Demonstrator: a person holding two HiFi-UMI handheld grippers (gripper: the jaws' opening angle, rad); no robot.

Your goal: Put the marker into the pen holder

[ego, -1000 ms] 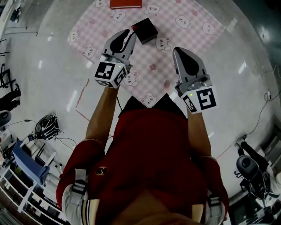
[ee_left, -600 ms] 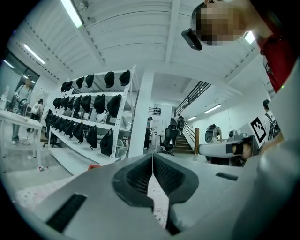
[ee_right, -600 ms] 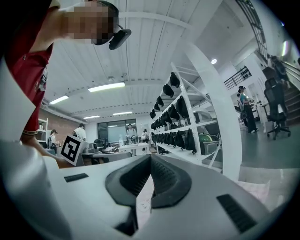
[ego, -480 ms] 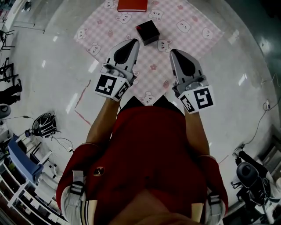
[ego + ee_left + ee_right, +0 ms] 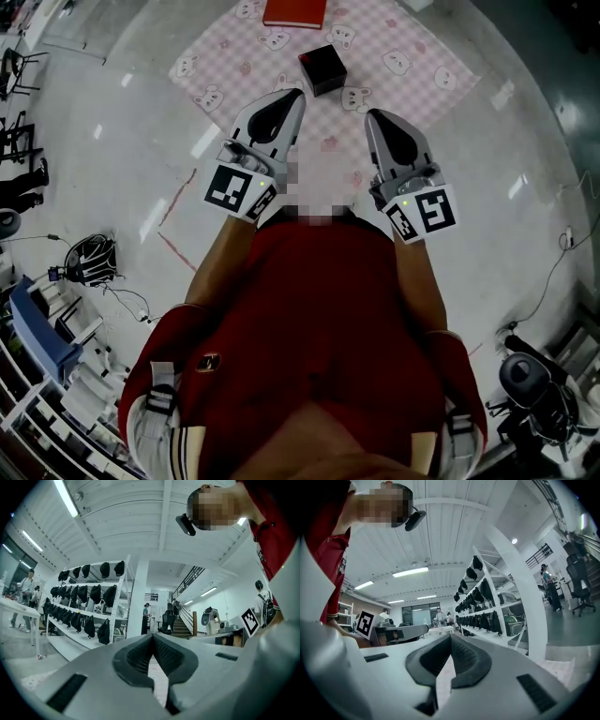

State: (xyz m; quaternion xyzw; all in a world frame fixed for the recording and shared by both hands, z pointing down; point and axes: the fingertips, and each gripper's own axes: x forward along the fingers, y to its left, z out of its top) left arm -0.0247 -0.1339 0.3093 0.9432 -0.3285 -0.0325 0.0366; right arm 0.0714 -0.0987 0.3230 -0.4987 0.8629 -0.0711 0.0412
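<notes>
A black cube-shaped pen holder [image 5: 322, 69] stands on a pink checked cloth [image 5: 394, 37] ahead of me. No marker shows in any view. My left gripper [image 5: 297, 94] is raised just short of the holder, jaws shut with nothing between them; in the left gripper view the left gripper [image 5: 153, 637] points out into the room. My right gripper [image 5: 372, 114] hangs level with it to the right, also shut and empty; the right gripper [image 5: 450, 637] aims at shelving. The two grippers point forward, side by side.
A red book [image 5: 294, 13] lies at the cloth's far edge. White racks of dark bags [image 5: 89, 606] and several people stand around the room. A blue cart [image 5: 42, 328] and cables [image 5: 84, 262] sit at the left, a wheeled stand [image 5: 534, 384] at the lower right.
Both grippers have drawn a little closer together and steadied, still shut. The holder and the cloth have shifted slightly right and up in the head view.
</notes>
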